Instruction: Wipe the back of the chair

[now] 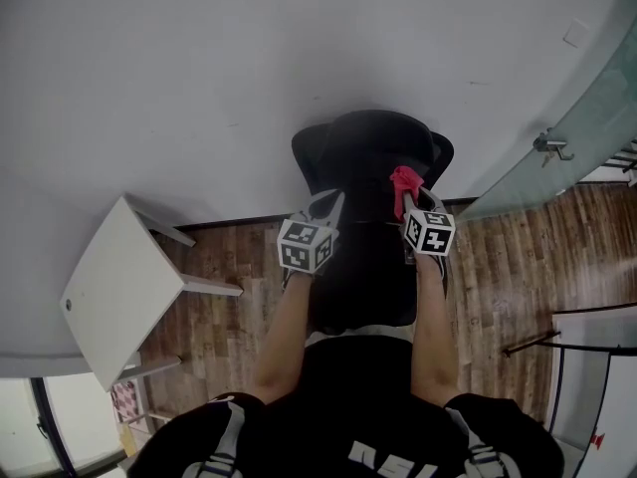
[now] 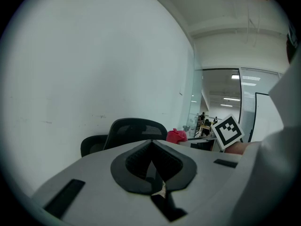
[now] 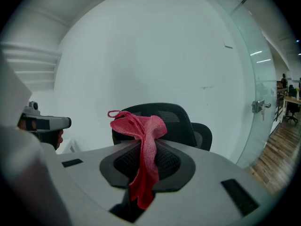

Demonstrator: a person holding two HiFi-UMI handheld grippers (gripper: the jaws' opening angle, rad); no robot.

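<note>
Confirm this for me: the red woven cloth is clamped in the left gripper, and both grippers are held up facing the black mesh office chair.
Not quite: the red woven cloth is clamped in the right gripper, as the right gripper view shows. The left gripper is shut on nothing. Both do face the black mesh office chair.

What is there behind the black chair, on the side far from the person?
A bare white wall stands behind the chair. The chair hides the foot of the wall there, so any gap between them cannot be seen.
</note>
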